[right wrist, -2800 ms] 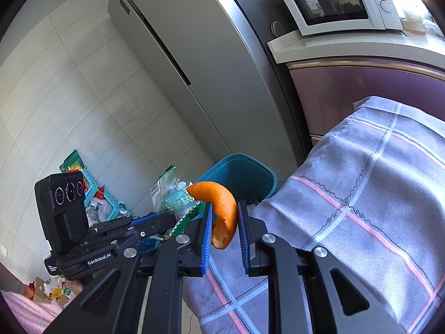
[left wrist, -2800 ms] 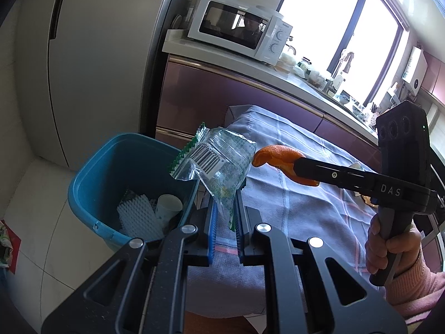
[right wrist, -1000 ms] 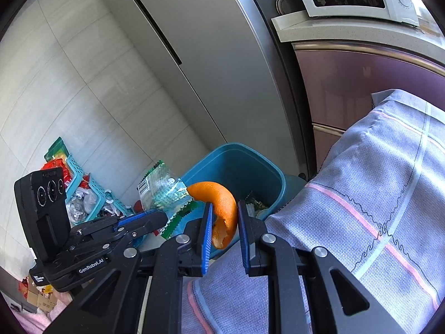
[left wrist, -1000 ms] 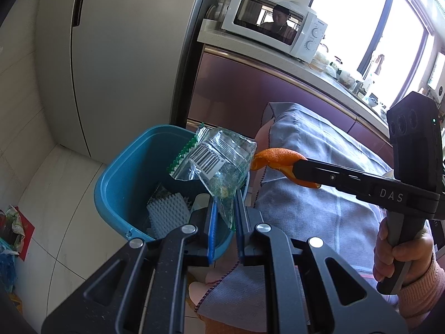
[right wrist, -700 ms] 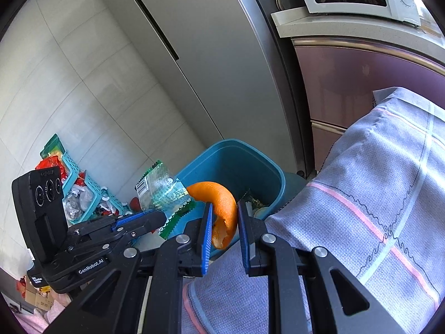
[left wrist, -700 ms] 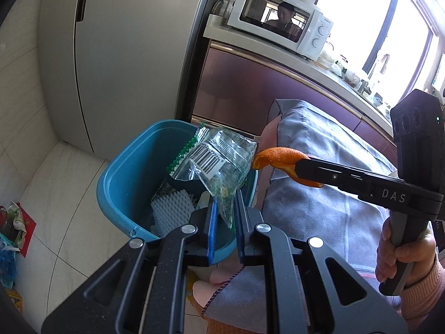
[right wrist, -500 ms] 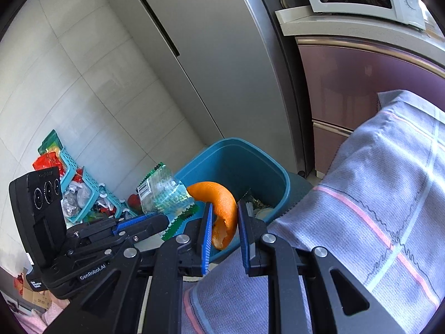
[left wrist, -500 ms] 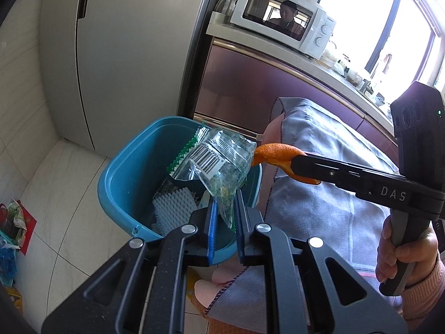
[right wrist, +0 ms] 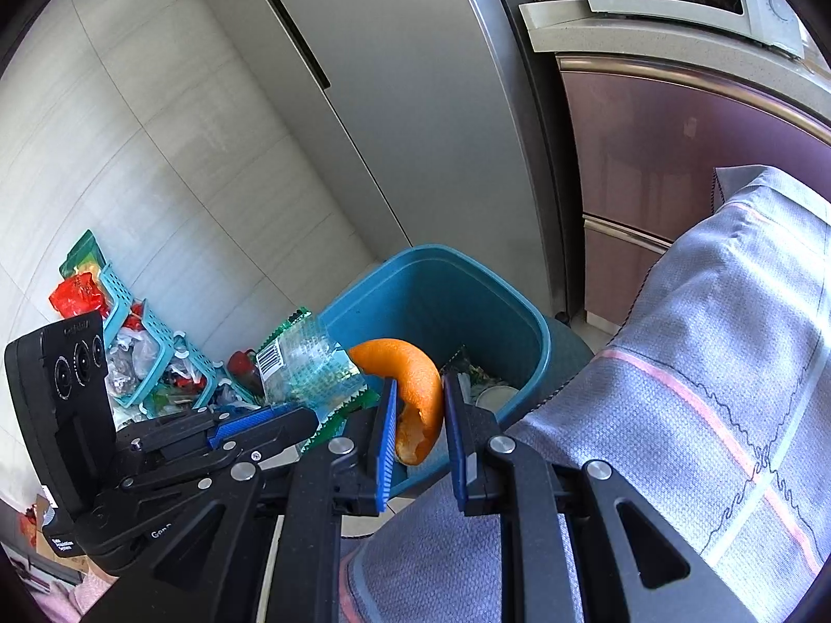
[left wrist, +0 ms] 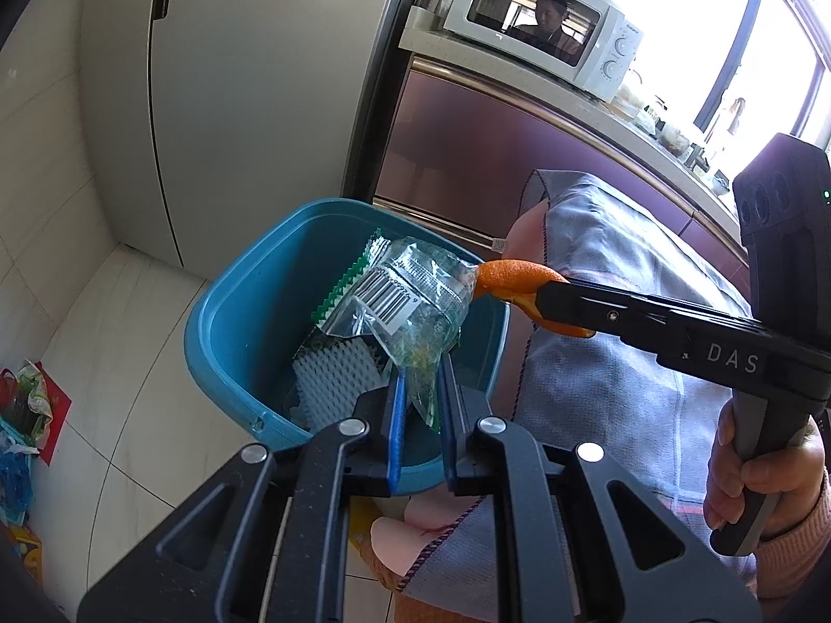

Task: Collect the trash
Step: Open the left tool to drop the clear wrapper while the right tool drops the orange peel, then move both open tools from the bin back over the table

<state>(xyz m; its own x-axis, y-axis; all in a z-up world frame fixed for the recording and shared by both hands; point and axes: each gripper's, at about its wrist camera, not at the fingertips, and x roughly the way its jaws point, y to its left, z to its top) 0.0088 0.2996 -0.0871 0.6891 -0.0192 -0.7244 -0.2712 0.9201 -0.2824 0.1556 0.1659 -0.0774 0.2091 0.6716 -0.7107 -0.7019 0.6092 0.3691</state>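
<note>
My left gripper (left wrist: 419, 384) is shut on a clear plastic wrapper (left wrist: 410, 301) with a barcode and a green zigzag edge, held over the blue trash bin (left wrist: 233, 332). My right gripper (right wrist: 418, 415) is shut on a curved orange peel (right wrist: 415, 389), which hangs above the bin's (right wrist: 374, 306) near rim. In the left wrist view the peel (left wrist: 514, 278) touches the wrapper's right corner, with the right gripper (left wrist: 540, 301) reaching in from the right. The wrapper (right wrist: 301, 363) and left gripper (right wrist: 270, 428) appear at the left of the right wrist view. White foam netting (left wrist: 332, 379) lies inside the bin.
A table under a grey checked cloth (right wrist: 701, 415) stands right of the bin. A steel fridge (left wrist: 249, 104), purple cabinets (left wrist: 493, 156) and a microwave (left wrist: 540, 46) are behind. Turquoise baskets of clutter (right wrist: 145, 353) sit on the tiled floor at the left. A hand (left wrist: 748, 472) grips the right tool.
Both grippers have moved closer to the bin and slightly lower, each still clamping its piece. The bin now looks larger and sits more directly under the wrapper and the peel.
</note>
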